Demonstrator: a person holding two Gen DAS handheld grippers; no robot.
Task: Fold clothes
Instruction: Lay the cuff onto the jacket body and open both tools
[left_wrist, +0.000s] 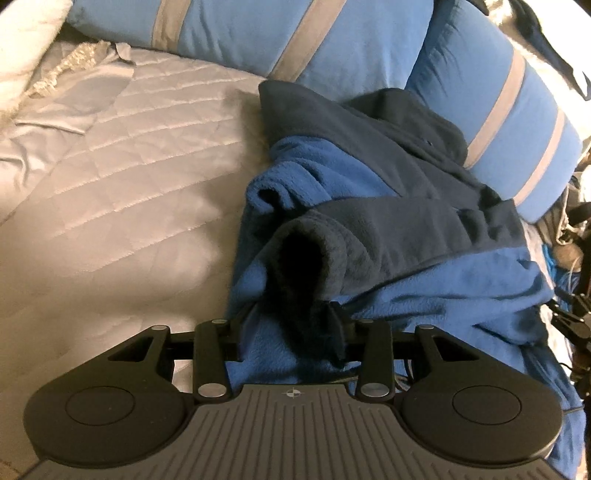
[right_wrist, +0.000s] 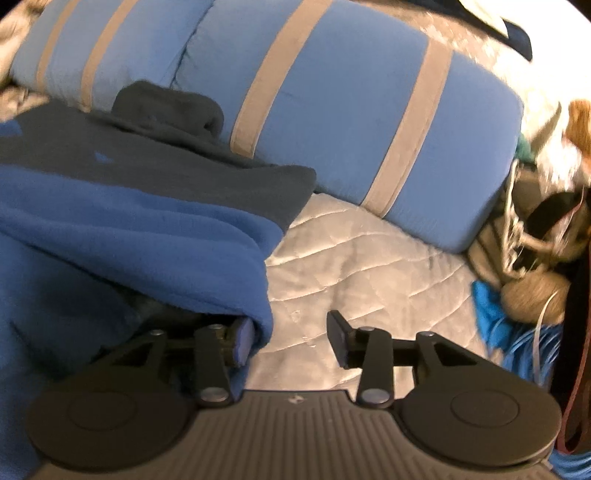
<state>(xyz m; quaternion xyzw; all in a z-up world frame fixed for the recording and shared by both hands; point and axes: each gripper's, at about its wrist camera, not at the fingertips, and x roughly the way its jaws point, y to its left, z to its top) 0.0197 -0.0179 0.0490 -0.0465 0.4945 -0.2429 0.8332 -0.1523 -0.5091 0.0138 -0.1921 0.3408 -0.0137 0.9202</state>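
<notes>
the fleece garment (left_wrist: 369, 229), two-tone royal blue and navy, is seen lying crumpled on the quilted grey bedspread (left_wrist: 110, 177), its far edge pushed up against the blue pillows with tan stripes (left_wrist: 295, 40). in the left wrist view the garment fills the centre and right; a navy cuff or sleeve opening (left_wrist: 303, 254) is turned toward the camera, dark inside.

left gripper (left_wrist: 295, 332): fabric is bunched between the fingers, and both fingertips are largely buried in blue and navy fleece. the linkage arms are drawn in toward the centre, so the jaws are read as clamped on the fleece garment near that cuff.

right gripper (right_wrist: 291, 332): fingers are seen spread apart, with bare bedspread (right_wrist: 369, 266) visible between them. the left finger pad (right_wrist: 243, 341) is tucked just under the hanging blue edge of the garment (right_wrist: 147, 229), touching or nearly touching it; which one cannot be told due to blur. the right finger (right_wrist: 338, 338) is clear of fabric, over the quilt.

in the right wrist view the garment is draped at left, navy panel at the far side against a striped pillow (right_wrist: 351, 110). clutter is seen at the far right edge beyond the bed: a tan rounded object (right_wrist: 532, 295), bright blue cords or fabric (right_wrist: 517, 332); detail too blurred to identify.
</notes>
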